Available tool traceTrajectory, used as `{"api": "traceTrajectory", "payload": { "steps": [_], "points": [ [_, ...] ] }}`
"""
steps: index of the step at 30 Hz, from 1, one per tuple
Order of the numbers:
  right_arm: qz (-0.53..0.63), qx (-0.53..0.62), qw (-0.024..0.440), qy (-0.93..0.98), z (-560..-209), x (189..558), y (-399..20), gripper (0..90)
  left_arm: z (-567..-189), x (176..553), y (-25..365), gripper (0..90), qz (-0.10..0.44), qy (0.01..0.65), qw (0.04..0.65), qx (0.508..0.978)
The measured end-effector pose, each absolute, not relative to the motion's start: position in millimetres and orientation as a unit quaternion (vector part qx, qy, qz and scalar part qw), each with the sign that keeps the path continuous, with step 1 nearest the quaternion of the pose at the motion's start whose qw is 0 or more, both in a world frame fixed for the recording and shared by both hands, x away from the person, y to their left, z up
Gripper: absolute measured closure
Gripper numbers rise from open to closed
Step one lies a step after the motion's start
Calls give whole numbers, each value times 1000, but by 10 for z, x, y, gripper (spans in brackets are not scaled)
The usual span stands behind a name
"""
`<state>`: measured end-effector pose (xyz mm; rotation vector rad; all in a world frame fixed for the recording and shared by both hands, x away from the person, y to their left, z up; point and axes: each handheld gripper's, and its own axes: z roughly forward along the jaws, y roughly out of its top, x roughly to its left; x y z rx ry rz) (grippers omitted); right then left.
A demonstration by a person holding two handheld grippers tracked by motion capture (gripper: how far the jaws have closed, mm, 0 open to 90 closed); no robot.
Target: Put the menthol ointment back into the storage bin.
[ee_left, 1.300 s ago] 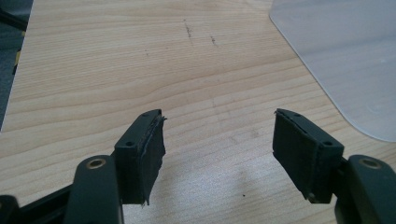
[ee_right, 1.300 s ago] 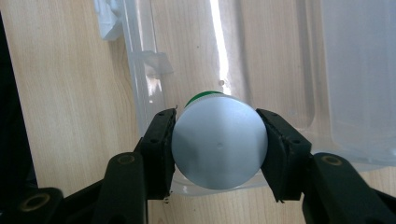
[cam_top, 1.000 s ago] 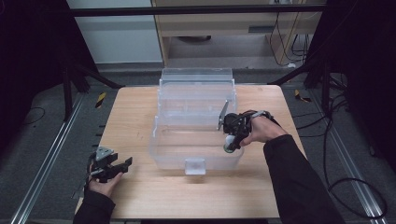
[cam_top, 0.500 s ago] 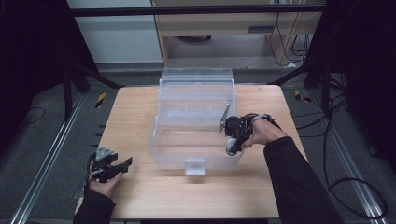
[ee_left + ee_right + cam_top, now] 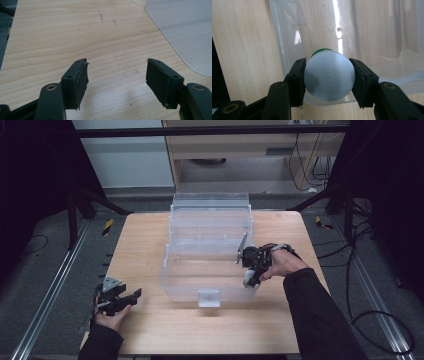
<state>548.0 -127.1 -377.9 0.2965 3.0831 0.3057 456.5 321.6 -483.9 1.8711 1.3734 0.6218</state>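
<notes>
Right gripper (image 5: 329, 80) around probably green-capped bottle (image 5: 329, 76)

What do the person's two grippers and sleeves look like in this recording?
Both arms wear dark long sleeves. The left gripper is black, with a grey three-cornered plate on top; its jaws carry flat black rubber pads, one frayed at its edge, fixed by small screws. The right gripper is black too, with brass-coloured pivot rivets on its jaw arms and a dark cable at the hand.

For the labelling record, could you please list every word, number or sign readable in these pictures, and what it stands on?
No readable text anywhere.
Round white container with a green end, clamped in the right gripper: plain, no print showing.
Clear plastic storage box: its front tab is blank.
Wooden table: only faint scuff marks.
</notes>
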Motion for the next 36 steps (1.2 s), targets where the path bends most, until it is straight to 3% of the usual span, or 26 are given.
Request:
{"api": "traceTrajectory", "payload": {
  "steps": [36],
  "points": [
    [100,107,4,989,-3779,5472,-1319,511,-4838,4565,3212,333,242,532,362,726]
  ]
}}
